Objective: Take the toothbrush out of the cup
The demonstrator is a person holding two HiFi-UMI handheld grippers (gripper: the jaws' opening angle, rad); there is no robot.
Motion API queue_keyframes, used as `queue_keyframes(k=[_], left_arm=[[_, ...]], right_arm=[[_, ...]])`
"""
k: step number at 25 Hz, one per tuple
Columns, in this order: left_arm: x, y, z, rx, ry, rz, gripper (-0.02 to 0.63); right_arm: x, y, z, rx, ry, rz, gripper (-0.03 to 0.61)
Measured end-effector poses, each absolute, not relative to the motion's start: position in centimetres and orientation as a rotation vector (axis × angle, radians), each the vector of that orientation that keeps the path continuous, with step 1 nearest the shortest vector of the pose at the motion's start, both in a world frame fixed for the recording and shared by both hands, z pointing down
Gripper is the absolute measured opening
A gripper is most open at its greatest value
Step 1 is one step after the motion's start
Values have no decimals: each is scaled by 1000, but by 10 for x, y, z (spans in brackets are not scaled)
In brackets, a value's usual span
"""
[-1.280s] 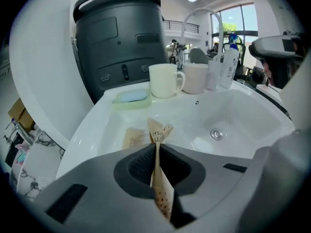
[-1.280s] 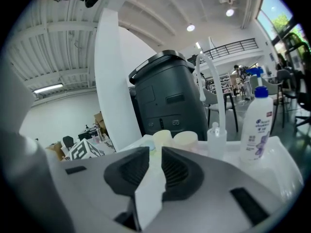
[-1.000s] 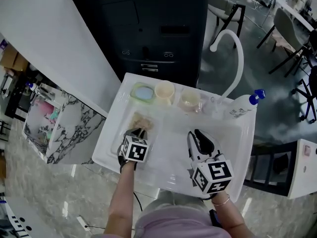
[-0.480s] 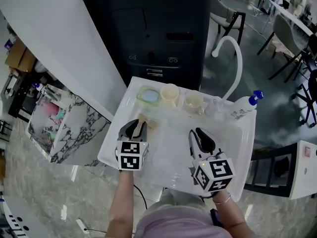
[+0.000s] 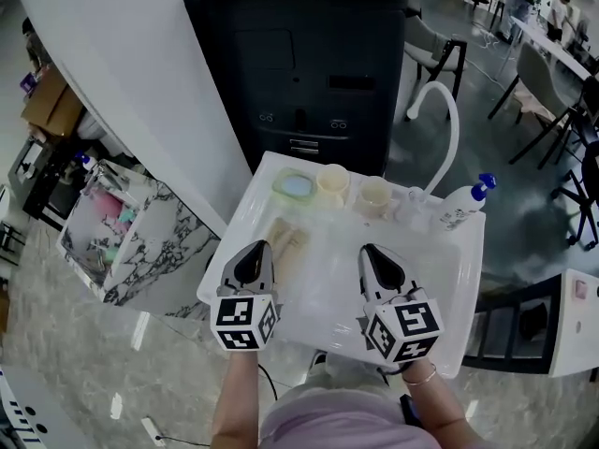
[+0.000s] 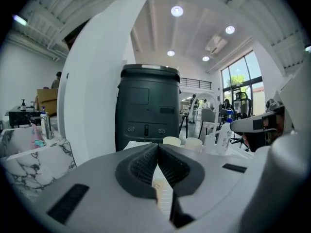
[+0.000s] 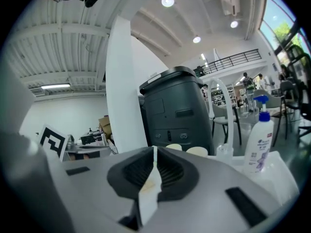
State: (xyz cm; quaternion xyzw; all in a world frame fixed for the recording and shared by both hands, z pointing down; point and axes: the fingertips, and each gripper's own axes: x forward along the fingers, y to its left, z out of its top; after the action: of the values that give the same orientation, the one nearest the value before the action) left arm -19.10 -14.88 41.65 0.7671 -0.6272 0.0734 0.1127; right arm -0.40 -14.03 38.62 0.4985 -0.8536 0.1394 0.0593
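Two cream cups (image 5: 332,183) (image 5: 373,195) and a clear glass (image 5: 412,204) stand along the back rim of the white sink (image 5: 440,279). I cannot make out a toothbrush in any of them. My left gripper (image 5: 255,251) hovers over the sink's left half. Its jaws have just been closing and now meet, with nothing between them. Over the right half my right gripper (image 5: 372,253) hangs level, its jaws also just closed to a hairline with nothing in them. The cups show ahead in the left gripper view (image 6: 171,141) and in the right gripper view (image 7: 197,151).
A tan cloth (image 5: 285,239) lies in the sink's left part, behind a green-lidded dish (image 5: 295,185). A white bottle with a blue pump (image 5: 463,209) and a curved white tap (image 5: 440,124) stand at the back right. A dark cabinet (image 5: 299,64) rises behind; a marble counter (image 5: 140,241) is at the left.
My left gripper has lifted up off the tan cloth and shut its jaws. The right gripper rose a little and closed its jaws.
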Motion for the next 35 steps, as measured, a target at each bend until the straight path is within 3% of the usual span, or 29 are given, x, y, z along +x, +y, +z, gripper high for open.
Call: queue_keyframes(k=[22, 35], left_arm=[[-216, -100, 393, 2246, -1858, -53, 2], [-208, -101, 394, 2294, -1846, 65, 2]], right_arm=[[-17, -106, 365, 1427, -2688, 335, 3], [-8, -107, 368, 1477, -2655, 346, 3]])
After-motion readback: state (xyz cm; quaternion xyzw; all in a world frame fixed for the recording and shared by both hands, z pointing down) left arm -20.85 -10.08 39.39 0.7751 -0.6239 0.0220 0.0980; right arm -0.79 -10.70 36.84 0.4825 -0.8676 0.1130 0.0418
